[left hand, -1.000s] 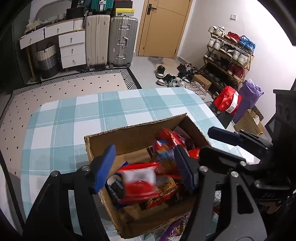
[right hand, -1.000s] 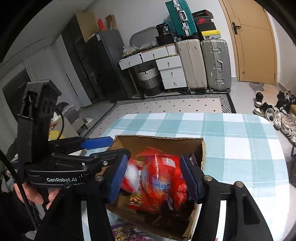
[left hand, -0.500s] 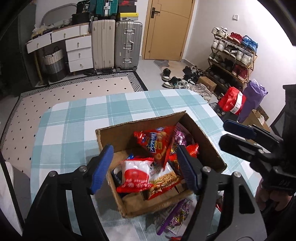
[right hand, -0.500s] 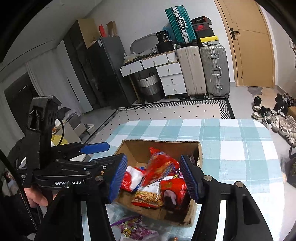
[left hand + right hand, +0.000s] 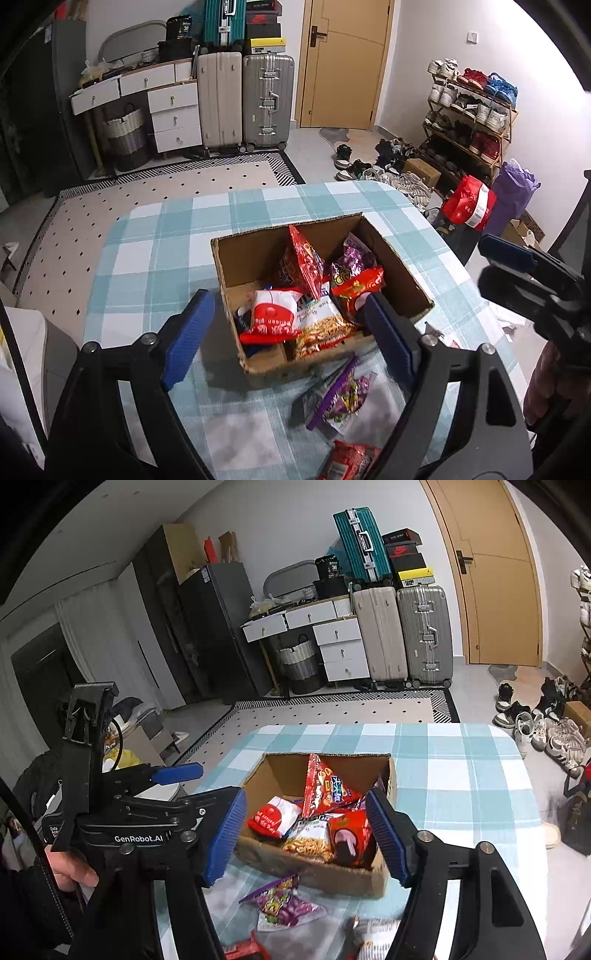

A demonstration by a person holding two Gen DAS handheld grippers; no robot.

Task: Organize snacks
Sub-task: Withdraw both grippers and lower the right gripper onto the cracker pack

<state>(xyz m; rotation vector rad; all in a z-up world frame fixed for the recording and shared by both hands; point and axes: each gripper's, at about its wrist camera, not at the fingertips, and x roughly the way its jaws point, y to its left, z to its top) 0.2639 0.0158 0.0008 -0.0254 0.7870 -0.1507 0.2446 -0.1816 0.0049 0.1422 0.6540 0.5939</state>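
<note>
The cardboard box (image 5: 325,291) sits mid-table (image 5: 155,258); both the left gripper (image 5: 291,332) and right gripper (image 5: 306,838) hover above it, tongs apart, empty.

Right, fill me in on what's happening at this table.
A person with a gripper in each hand is sorting snacks into a cardboard box on the checked table. Both the left gripper and right gripper are open and empty above it. A purple snack packet lies outside, in front of the box.
</note>
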